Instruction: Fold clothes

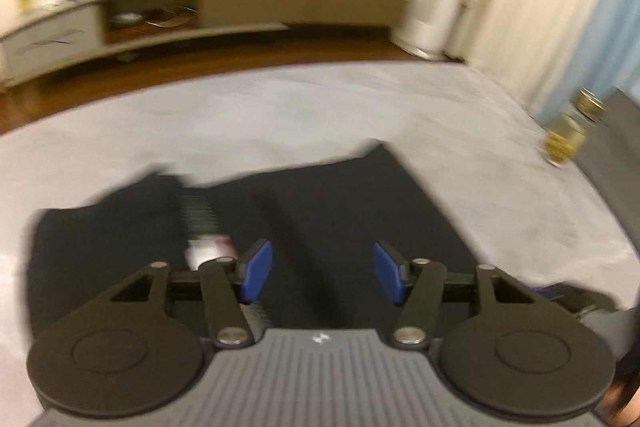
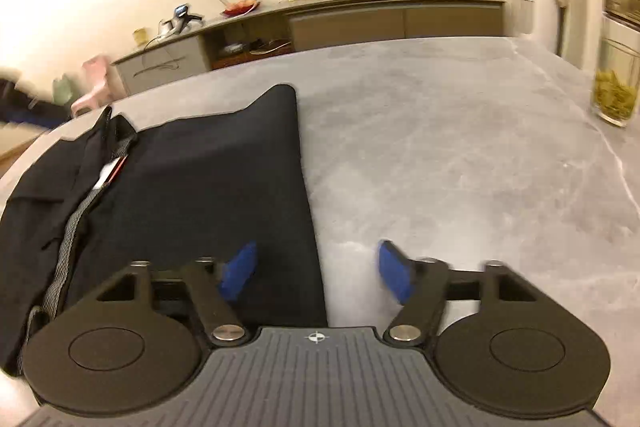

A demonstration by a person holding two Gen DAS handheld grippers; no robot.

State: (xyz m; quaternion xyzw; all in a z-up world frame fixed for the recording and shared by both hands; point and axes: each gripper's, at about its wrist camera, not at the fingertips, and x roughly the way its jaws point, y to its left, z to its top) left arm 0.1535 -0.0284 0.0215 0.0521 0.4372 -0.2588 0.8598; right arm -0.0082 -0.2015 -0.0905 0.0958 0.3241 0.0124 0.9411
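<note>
A black garment (image 1: 328,211) lies folded flat on the grey marble table (image 1: 280,115). A white and red label (image 1: 210,247) and a grey mesh strip show near its left side. My left gripper (image 1: 322,277) is open and empty, just above the garment's near part. In the right wrist view the garment (image 2: 208,179) lies left of centre with its straight right edge running toward me. My right gripper (image 2: 316,271) is open and empty, straddling that right edge, with the left blue pad (image 2: 240,271) over the cloth and the right one over bare table.
A glass jar with yellow contents (image 2: 614,75) stands at the table's far right; it also shows in the left wrist view (image 1: 564,141). Beyond the table is a long low cabinet (image 2: 360,19) with clutter on top. A pink stool (image 2: 98,83) stands on the floor at left.
</note>
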